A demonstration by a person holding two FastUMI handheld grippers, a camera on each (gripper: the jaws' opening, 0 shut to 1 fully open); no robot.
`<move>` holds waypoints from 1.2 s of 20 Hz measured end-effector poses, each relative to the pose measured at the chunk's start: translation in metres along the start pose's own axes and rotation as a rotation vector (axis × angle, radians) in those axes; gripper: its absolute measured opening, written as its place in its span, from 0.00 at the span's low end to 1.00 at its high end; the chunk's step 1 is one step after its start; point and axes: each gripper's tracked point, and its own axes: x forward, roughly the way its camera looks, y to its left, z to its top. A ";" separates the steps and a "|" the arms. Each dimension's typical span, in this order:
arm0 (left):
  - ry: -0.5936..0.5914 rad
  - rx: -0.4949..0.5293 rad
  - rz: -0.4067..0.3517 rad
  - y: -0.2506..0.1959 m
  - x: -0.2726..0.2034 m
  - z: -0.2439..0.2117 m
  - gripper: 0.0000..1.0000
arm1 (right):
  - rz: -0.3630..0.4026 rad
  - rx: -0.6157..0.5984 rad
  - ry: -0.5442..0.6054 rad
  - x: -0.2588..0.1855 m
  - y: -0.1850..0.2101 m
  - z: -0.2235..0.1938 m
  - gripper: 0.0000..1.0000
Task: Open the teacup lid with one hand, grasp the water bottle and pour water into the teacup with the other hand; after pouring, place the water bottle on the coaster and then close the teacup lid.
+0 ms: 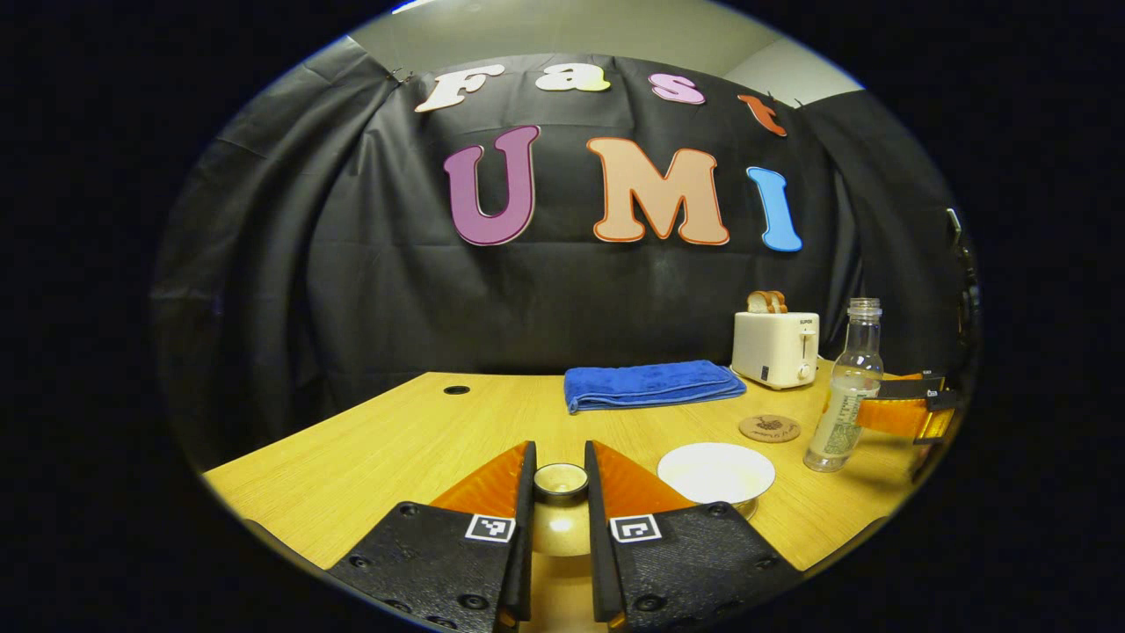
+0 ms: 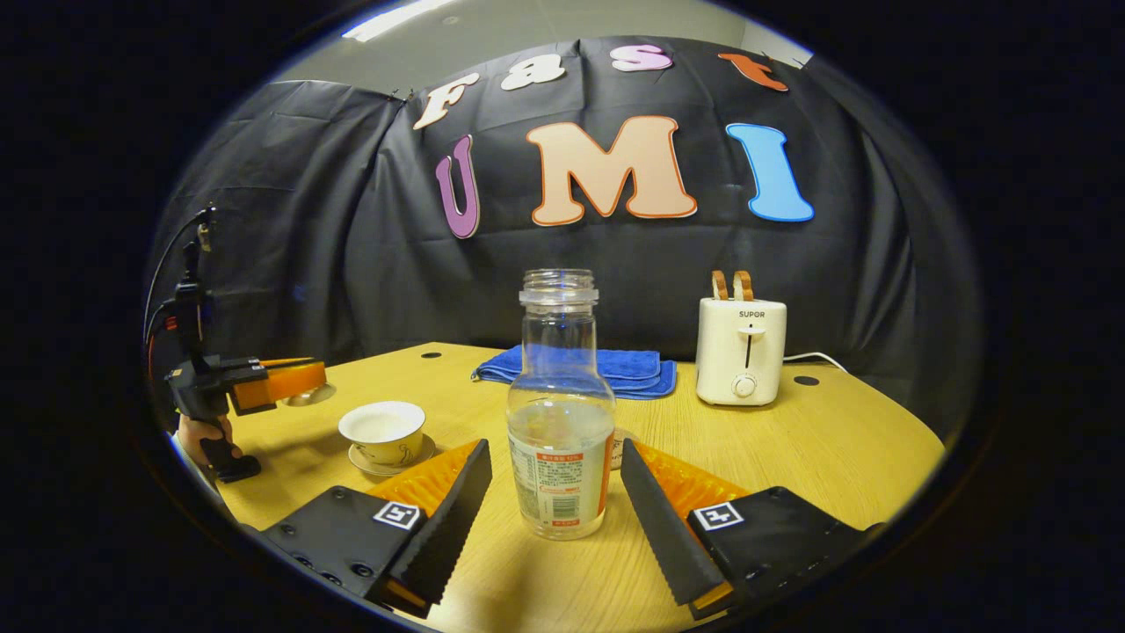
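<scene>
In the left gripper view my left gripper [image 1: 560, 453] is shut on the knob of the teacup lid [image 1: 561, 482], held up off the cup. The white teacup [image 1: 716, 472] stands uncovered just to its right, with the round coaster [image 1: 769, 428] behind it. The clear water bottle [image 1: 845, 396], capless and about a third full, stands upright on the table. In the right gripper view my right gripper [image 2: 554, 457] is open, with one finger on each side of the water bottle [image 2: 560, 413]. Far left there, the teacup [image 2: 382, 431] sits on its saucer, and the left gripper [image 2: 294, 378] holds the lid beside it.
A folded blue towel [image 1: 650, 384] lies at the back of the wooden table [image 1: 395, 440]. A white toaster [image 2: 741, 350] with bread in its slots stands at the back right, its cord trailing. A hand [image 2: 202, 431] holds the left gripper's grip.
</scene>
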 end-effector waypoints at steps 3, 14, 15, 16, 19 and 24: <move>-0.011 -0.007 0.015 0.013 -0.004 0.002 0.25 | -0.017 0.001 0.023 0.011 0.002 -0.001 0.96; -0.035 -0.006 0.025 0.021 -0.008 0.004 0.24 | -0.056 -0.018 0.083 0.025 0.005 -0.012 0.81; -0.036 -0.006 0.027 0.021 -0.008 0.004 0.24 | -0.067 -0.031 0.077 0.026 0.005 -0.011 0.82; -0.037 -0.006 0.029 0.022 -0.008 0.004 0.25 | -0.080 -0.047 0.073 0.025 0.004 -0.010 0.81; -0.037 -0.006 0.033 0.022 -0.007 0.004 0.25 | -0.101 -0.131 0.055 0.023 0.010 -0.007 0.82; -0.037 -0.007 0.042 0.023 -0.007 0.004 0.25 | -0.148 -0.345 0.040 0.018 0.015 0.004 0.81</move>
